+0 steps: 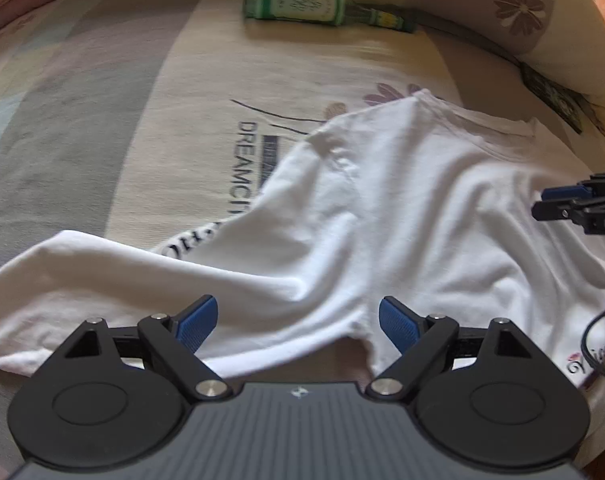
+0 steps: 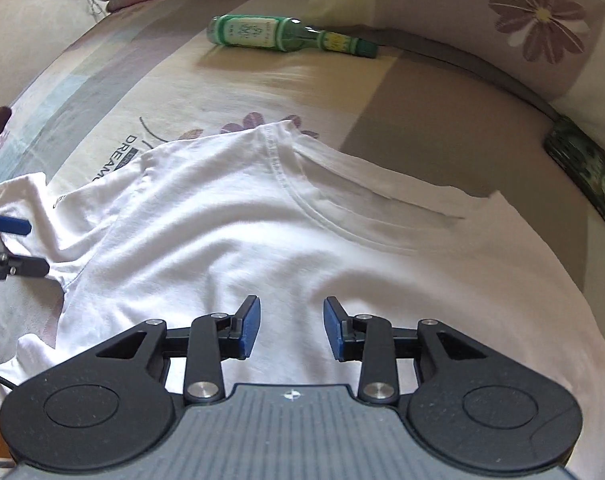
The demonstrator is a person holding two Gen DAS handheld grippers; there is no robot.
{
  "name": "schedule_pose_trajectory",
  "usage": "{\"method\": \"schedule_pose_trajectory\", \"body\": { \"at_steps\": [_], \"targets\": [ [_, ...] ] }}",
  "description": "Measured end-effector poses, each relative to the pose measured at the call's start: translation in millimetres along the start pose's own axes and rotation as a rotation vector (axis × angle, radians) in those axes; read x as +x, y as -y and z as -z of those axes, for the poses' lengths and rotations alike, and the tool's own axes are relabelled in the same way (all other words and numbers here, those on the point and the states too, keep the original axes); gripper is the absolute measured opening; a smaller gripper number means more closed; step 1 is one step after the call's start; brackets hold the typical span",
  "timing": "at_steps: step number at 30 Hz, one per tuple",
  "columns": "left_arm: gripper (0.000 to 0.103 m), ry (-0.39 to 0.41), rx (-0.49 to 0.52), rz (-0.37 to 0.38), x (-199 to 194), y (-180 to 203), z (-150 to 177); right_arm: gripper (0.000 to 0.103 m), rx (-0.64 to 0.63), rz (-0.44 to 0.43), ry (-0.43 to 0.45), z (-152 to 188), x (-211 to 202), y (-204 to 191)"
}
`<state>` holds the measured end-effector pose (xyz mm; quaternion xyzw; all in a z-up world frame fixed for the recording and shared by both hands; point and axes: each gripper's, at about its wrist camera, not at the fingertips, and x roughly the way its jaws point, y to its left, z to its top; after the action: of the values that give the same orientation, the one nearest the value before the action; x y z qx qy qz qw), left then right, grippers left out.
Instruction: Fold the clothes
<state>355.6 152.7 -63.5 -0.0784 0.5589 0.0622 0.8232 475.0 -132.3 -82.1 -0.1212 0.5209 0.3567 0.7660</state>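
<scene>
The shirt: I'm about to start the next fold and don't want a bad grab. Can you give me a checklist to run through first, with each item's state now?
1. Left hand-held gripper empty, pads apart: ok.
2. Right hand-held gripper empty, nothing between its pads: ok.
3. Shirt lying flat: not ok, it is creased and one sleeve is rumpled.
4. Collar in sight for orientation: ok.
5. Bottle clear of the shirt: ok, it lies apart, further up the bed.
6. Hem free of the black cable: cannot tell, the cable runs by the shirt's edge.
</scene>
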Motion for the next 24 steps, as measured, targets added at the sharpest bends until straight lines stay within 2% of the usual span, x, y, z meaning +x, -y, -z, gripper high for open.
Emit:
{"method": "schedule_pose_trajectory", "body": {
  "at_steps": [4, 8, 10, 12, 16, 18, 21, 24],
  "targets": [
    [0.088, 0.009, -0.018, -0.065, 13.9, -29.4, 2.9, 0.040, -0.066, -0.034, -0.011, -12.4, 8.8, -28.3],
    [0.088, -0.056, -0.130, -0.042, 15.4, -59.6, 32.4, 0.041, -0.152, -0.057, -0.020, -26.7, 16.1, -55.9],
    [0.092, -0.042, -0.154, -0.030, 8.5, -68.6, 47.9, 0.042, -0.211, -0.064, -0.018, -42.9, 22.8, -68.6],
    [0.091, -0.067, -0.170, -0.048, 7.0, -74.4, 54.1, 0.042, -0.273, -0.070, -0.012, -60.6, 29.7, -81.7],
    [0.091, 0.059, -0.110, -0.095, -6.0, -79.1, 42.4, 0.042, -0.428, -0.090, 0.035, -104.9, 42.9, -117.8],
    [0.091, 0.096, -0.093, -0.099, -5.1, -83.8, 29.8, 0.044, -0.501, -0.118, 0.050, -124.2, 54.8, -138.0],
    [0.091, 0.061, -0.154, -0.093, 8.9, -98.7, 24.6, 0.046, -0.561, -0.169, 0.025, -141.3, 79.6, -163.0],
    [0.091, 0.063, -0.189, -0.119, 11.6, -106.3, 38.7, 0.046, -0.667, -0.192, -0.008, -135.7, 101.0, -185.8]
  ]
}}
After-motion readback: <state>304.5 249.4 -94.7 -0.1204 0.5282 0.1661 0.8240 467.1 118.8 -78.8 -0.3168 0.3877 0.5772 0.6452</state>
